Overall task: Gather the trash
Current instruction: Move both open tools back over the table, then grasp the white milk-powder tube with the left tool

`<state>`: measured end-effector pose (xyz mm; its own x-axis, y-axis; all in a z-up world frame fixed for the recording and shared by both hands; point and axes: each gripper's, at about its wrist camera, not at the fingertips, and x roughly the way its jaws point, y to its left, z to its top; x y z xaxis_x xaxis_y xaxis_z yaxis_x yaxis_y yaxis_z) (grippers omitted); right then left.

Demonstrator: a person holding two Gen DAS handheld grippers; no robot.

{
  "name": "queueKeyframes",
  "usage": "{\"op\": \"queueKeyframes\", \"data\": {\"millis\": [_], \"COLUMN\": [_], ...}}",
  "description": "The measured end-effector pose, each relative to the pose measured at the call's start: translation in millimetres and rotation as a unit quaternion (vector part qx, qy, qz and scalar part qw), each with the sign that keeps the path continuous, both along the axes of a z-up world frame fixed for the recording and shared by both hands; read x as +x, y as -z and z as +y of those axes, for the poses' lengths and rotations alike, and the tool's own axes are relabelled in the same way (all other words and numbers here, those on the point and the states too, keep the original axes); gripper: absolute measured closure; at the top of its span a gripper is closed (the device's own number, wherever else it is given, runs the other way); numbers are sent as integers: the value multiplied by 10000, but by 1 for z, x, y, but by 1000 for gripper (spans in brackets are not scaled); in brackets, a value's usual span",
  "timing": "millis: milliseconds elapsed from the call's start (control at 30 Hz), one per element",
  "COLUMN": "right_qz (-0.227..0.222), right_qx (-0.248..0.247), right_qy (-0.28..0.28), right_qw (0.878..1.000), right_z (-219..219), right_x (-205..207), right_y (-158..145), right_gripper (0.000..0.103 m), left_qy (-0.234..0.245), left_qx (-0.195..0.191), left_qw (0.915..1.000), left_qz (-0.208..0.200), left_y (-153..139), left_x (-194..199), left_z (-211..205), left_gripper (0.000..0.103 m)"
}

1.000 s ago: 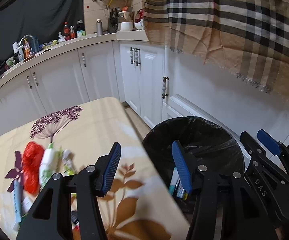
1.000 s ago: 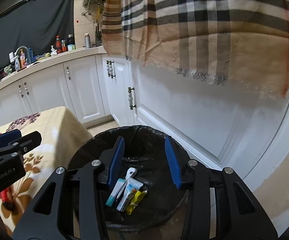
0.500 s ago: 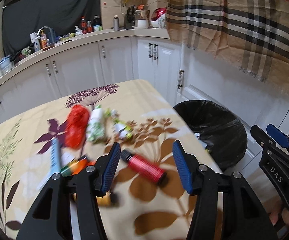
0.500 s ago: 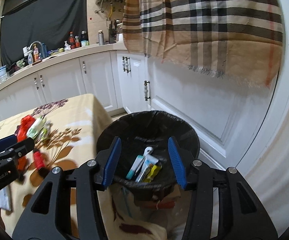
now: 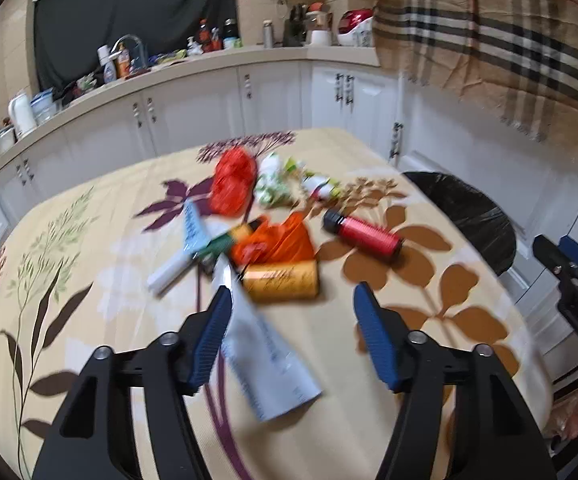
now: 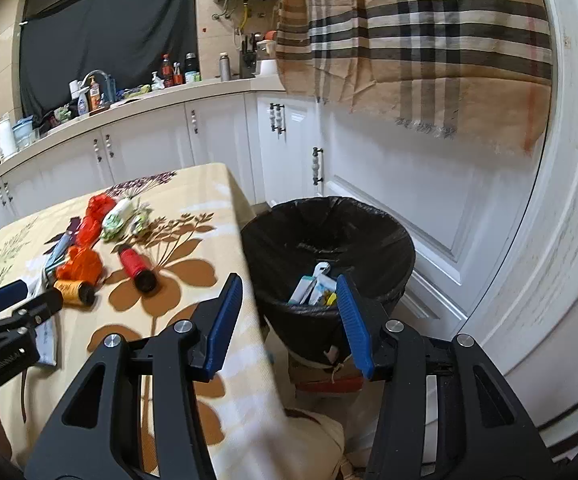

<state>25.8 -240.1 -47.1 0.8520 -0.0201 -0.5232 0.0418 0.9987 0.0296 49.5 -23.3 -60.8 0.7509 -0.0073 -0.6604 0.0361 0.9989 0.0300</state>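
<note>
Several trash items [image 5: 273, 240] heaped on table [image 5: 89, 280] | apparently tubes, wrappers | blurred

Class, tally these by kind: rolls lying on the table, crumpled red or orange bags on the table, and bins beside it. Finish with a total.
Rolls: 2 (red roll, yellow roll)
Bags: 2 (red bag, orange bag)
Bins: 1 (bin)
Total: 5

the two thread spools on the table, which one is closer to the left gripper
The orange-yellow spool, lying just ahead of the open left gripper; the red spool lies farther off, toward the bin.
</note>
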Motion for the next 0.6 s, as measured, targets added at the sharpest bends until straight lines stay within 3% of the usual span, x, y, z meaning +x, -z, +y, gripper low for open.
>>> {"op": "queueKeyframes", "data": {"millis": [133,300,533,600], "right_qz": [44,86,103,112], "right_qx": [3,35,18,10], "right_qy": [-80,-183,-340,-385], "right_qw": [10000,9998,9994,9992], "right_z": [6,14,25,28], "right_x": [-5,-4,-1,0], "right_y": [4,6,5,5], "right_gripper": [56,56,55,55], "left_qy": [-184,-166,7,50], "left_qx": [35,-14,-112,-70], "left_qw": [9998,9994,9988,9990], "left_qz": [88,308,474,438], "left_y": [12,23,28,28], "left_x": [-5,-2,1,-1], "left_z": [11,17,21,21], "left_gripper": [31,31,76,82]}}
